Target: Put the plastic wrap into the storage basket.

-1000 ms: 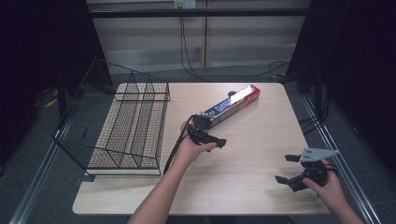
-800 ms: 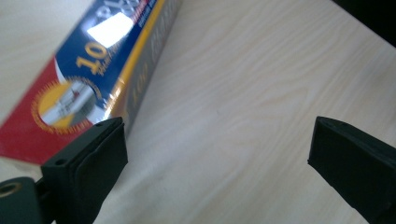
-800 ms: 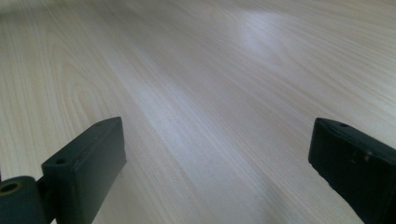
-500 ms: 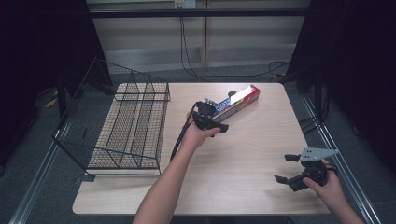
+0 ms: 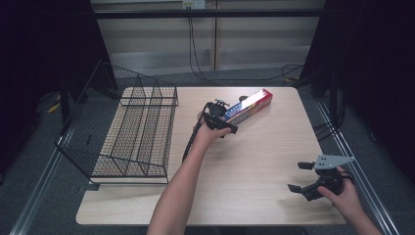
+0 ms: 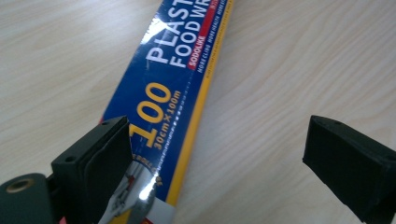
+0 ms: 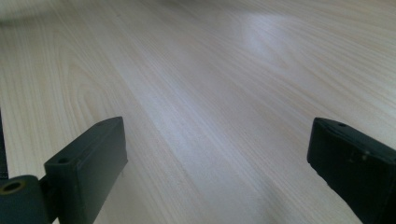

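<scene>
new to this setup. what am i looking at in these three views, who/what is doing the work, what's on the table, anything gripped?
No robot here: a person holds a hand-operated two-jaw gripper in each hand.

The high view looks down on the wooden table from a fixed camera on the person's side. The other two pictures come from cameras riding on each gripper, looking out along its own black jaws.

On the table lie a black wire rack at the left and a long blue box of plastic food wrap near the far edge.

The left gripper hovers at the box's near end with its jaws open; in its own view one jaw overlaps the box, the other sits over bare wood. The right gripper is open near the front right corner. Nothing is gripped.
</scene>
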Demonstrator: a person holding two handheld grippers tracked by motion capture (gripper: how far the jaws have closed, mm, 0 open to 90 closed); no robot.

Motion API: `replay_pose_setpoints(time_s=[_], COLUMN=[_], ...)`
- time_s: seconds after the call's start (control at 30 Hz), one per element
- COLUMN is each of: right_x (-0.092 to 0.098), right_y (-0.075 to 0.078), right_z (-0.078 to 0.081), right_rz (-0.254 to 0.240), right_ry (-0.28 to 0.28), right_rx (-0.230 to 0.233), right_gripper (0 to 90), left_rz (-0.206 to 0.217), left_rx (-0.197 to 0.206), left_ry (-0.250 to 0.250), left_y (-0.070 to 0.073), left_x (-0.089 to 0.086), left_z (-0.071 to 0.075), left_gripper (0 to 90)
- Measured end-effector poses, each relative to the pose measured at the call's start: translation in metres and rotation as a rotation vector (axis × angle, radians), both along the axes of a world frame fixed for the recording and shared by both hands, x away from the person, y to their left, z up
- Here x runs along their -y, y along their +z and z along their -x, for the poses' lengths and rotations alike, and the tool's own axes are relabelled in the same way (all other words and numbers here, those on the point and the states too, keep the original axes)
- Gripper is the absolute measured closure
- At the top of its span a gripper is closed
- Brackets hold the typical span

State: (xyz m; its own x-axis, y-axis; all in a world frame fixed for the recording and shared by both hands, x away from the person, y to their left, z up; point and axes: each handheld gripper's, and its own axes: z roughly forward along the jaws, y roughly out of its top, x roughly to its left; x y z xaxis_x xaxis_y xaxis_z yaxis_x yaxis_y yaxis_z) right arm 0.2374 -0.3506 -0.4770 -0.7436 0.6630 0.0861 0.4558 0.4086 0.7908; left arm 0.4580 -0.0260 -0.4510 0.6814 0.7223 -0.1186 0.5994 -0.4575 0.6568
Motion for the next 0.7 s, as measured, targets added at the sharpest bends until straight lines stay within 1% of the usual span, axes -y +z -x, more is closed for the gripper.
replay_pose_setpoints(time_s=[0.07, 0.1, 0.13, 0.17, 0.2, 0.23, 0.27, 0.37, 0.4, 0.43, 0.47, 0.5, 0.53, 0.57, 0.6, 0.63, 0.67, 0.7], right_x=[0.0, 0.0, 0.0, 0.0, 0.0, -0.001, -0.001, 0.0, 0.0, 0.0, 0.0, 0.0, 0.0, 0.0, 0.0, 0.0, 0.0, 0.0], right_y=[0.0, -0.001, -0.001, -0.001, -0.001, -0.001, -0.001, 0.0, 0.0, 0.0, 0.0, 0.0, 0.0, 0.0, 0.0, 0.0, 0.001, 0.001], right_z=[-0.001, -0.001, -0.001, -0.001, -0.001, 0.0, 0.0, 0.0, -0.001, -0.001, -0.001, -0.001, -0.001, -0.001, 0.0, 0.0, 0.0, 0.0], right_rz=[-0.004, -0.001, 0.002, 0.002, 0.002, 0.0, -0.003, -0.007, -0.011, -0.011, -0.01, -0.009, -0.009, -0.012, -0.013, -0.012, -0.01, -0.011], right_ry=[0.006, 0.006, 0.005, 0.005, 0.007, 0.008, 0.013, 0.013, 0.019, 0.019, 0.018, 0.018, 0.018, 0.019, 0.019, 0.016, 0.014, 0.014], right_rx=[-0.004, -0.006, -0.008, -0.008, -0.007, -0.006, -0.005, -0.003, -0.007, -0.007, -0.007, -0.006, -0.006, -0.007, -0.006, -0.005, -0.003, -0.003], right_gripper=[4.4, 4.5, 4.7, 4.7, 4.7, 4.7, 4.7, 4.7, 4.7, 4.7, 4.7, 4.7, 4.7, 4.7, 4.7, 4.7, 4.7, 4.7], left_rz=[0.024, 0.021, 0.008, 0.018, 0.025, 0.011, -0.003, -0.005, 0.014, 0.018, 0.016, 0.016, 0.005, -0.026, -0.041, -0.047, -0.023, -0.038], left_rx=[0.007, 0.013, 0.018, 0.025, 0.023, 0.016, 0.018, 0.008, 0.005, 0.003, 0.01, 0.01, 0.003, -0.021, -0.028, -0.032, -0.044, -0.051], left_ry=[0.014, 0.027, 0.018, 0.029, 0.034, 0.028, 0.031, 0.029, 0.048, 0.042, 0.054, 0.054, 0.059, 0.053, 0.053, 0.043, 0.056, 0.047], left_y=[-0.002, -0.002, -0.003, -0.004, -0.004, -0.003, -0.003, -0.002, -0.003, -0.003, -0.003, -0.003, -0.004, -0.006, -0.008, -0.01, -0.014, -0.014], left_x=[0.0, 0.001, 0.0, 0.002, 0.002, 0.001, 0.002, 0.001, 0.001, 0.001, 0.001, 0.001, 0.001, 0.001, 0.001, 0.0, -0.001, -0.002], left_z=[-0.005, -0.006, -0.007, -0.009, -0.011, -0.013, -0.015, -0.019, -0.02, -0.021, -0.023, -0.023, -0.024, -0.025, -0.025, -0.027, -0.027, -0.028], left_gripper=[7.7, 8.4, 8.6, 8.6, 8.6, 8.7, 8.7, 8.7, 9.0, 9.0, 9.3, 9.4, 9.4, 9.6, 9.4, 9.2, 9.4, 9.8])
